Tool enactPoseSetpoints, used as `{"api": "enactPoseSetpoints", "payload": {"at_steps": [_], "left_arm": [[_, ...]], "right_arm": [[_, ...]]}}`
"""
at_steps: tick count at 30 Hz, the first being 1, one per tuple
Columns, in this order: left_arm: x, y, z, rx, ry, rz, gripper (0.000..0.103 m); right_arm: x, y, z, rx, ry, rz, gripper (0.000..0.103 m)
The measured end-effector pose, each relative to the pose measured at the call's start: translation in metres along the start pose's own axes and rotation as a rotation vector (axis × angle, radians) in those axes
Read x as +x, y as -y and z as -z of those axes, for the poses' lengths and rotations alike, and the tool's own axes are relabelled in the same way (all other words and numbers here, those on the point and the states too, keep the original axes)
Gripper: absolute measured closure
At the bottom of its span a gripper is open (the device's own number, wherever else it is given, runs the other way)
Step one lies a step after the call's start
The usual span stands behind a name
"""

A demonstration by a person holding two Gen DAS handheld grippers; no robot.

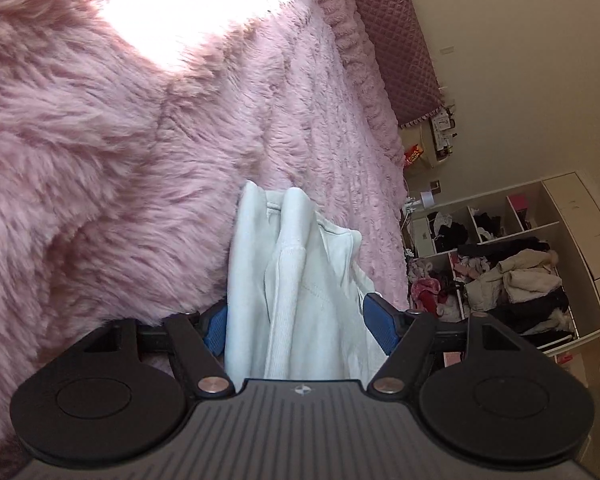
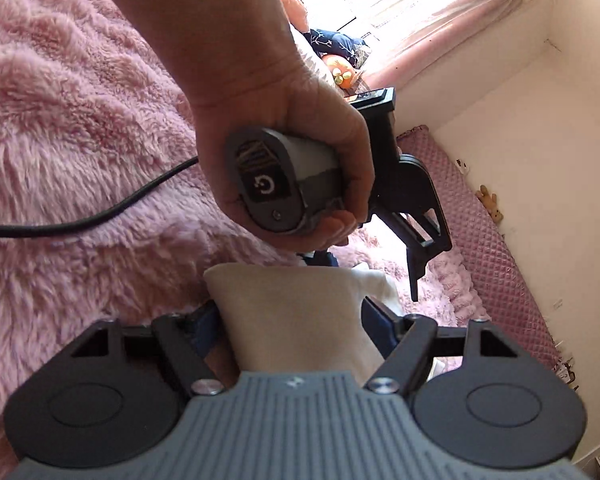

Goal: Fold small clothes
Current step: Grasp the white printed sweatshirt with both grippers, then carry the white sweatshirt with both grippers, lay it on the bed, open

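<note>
Here, two handheld tools are working over a bed covered in a shaggy pink blanket, and both are dealing with one small white garment.

In the left wrist view, the left tool is sitting at lower centre. Its blue pads are standing wide, with a bunched, upright wad of the garment filling the space between them. The cloth is touching both pads, so the tool appears to be gripping the thick bundle, though how firmly is hard to tell.

In the right wrist view, the right tool is likewise standing wide around a smooth, cream-looking fold of the same garment, which is touching both of its fingers. Above it, in the middle of the frame, the person's left hand is clutching the handle of the other tool, a black cable trailing off to the left edge.

The garment is looking like soft knit jersey, white, with a stitched hem and ribbed edge showing. It is probably light, limp and prone to sagging and slipping out of a loose hold, so pinching hems or corners should be giving the cleanest fold.

At right in the left view, open shelves are holding piled clothes.
</note>
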State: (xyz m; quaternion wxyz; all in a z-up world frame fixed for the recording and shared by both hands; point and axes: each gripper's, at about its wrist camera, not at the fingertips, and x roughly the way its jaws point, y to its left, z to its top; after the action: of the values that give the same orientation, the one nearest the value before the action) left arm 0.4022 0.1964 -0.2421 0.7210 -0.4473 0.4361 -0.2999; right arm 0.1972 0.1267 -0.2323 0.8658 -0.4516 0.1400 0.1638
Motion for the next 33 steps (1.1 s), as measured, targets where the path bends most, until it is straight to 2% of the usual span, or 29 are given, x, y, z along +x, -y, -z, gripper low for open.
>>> {"api": "enactPoseSetpoints", "payload": {"at_steps": [2,9,10,11,12,13,14,15,16,18,19,21,26,30,33], "left_arm": [[0.006,-0.003,-0.007,-0.011,-0.004,0.013,0.016],[0.017,-0.011,-0.02,-0.106,-0.003,0.03,0.016],[0.017,-0.011,-0.022,-0.105,-0.012,0.031,0.017],[0.016,-0.009,-0.023,-0.09,-0.019,0.022,0.023],[0.016,-0.005,-0.023,-0.06,-0.024,-0.007,0.027],[0.015,-0.001,-0.022,-0.028,-0.026,-0.046,0.041],[0.015,0.002,-0.021,-0.006,-0.026,-0.074,0.052],[0.015,0.003,-0.02,0.004,-0.025,-0.084,0.056],[0.012,0.004,-0.017,0.01,-0.014,-0.088,0.065],[0.006,0.006,-0.014,0.015,0.009,-0.081,0.074],[0.003,0.009,-0.013,0.025,0.021,-0.081,0.081],[-0.002,0.017,-0.011,0.048,0.029,-0.068,0.084],[-0.006,0.054,-0.01,0.107,0.028,-0.045,0.085],[0.0,0.082,-0.005,0.082,0.02,-0.03,0.086],[0.012,0.108,0.001,0.108,0.004,-0.029,0.086]], "right_arm": [[0.008,0.004,-0.005,0.018,-0.007,0.022,0.029],[0.026,0.008,-0.014,0.023,-0.008,0.031,0.029],[0.023,0.007,-0.014,0.019,-0.004,0.035,0.032],[0.019,0.005,-0.013,0.019,0.0,0.031,0.035],[0.017,0.006,-0.012,0.027,0.0,0.018,0.045],[0.016,0.006,-0.012,0.037,-0.004,0.002,0.059],[0.016,0.007,-0.013,0.043,-0.01,-0.01,0.066],[0.016,0.007,-0.014,0.046,-0.021,-0.027,0.079],[0.015,0.007,-0.014,0.05,-0.029,-0.037,0.088],[0.012,0.009,-0.016,0.067,-0.035,-0.043,0.094],[0.006,0.009,-0.018,0.081,-0.037,-0.048,0.095],[0.001,0.017,-0.019,0.111,-0.037,-0.05,0.097],[-0.016,0.046,-0.024,0.197,-0.011,-0.013,0.098],[-0.036,0.075,-0.02,0.272,0.001,0.031,0.099],[-0.056,0.099,-0.01,0.332,0.004,0.08,0.099]]}}
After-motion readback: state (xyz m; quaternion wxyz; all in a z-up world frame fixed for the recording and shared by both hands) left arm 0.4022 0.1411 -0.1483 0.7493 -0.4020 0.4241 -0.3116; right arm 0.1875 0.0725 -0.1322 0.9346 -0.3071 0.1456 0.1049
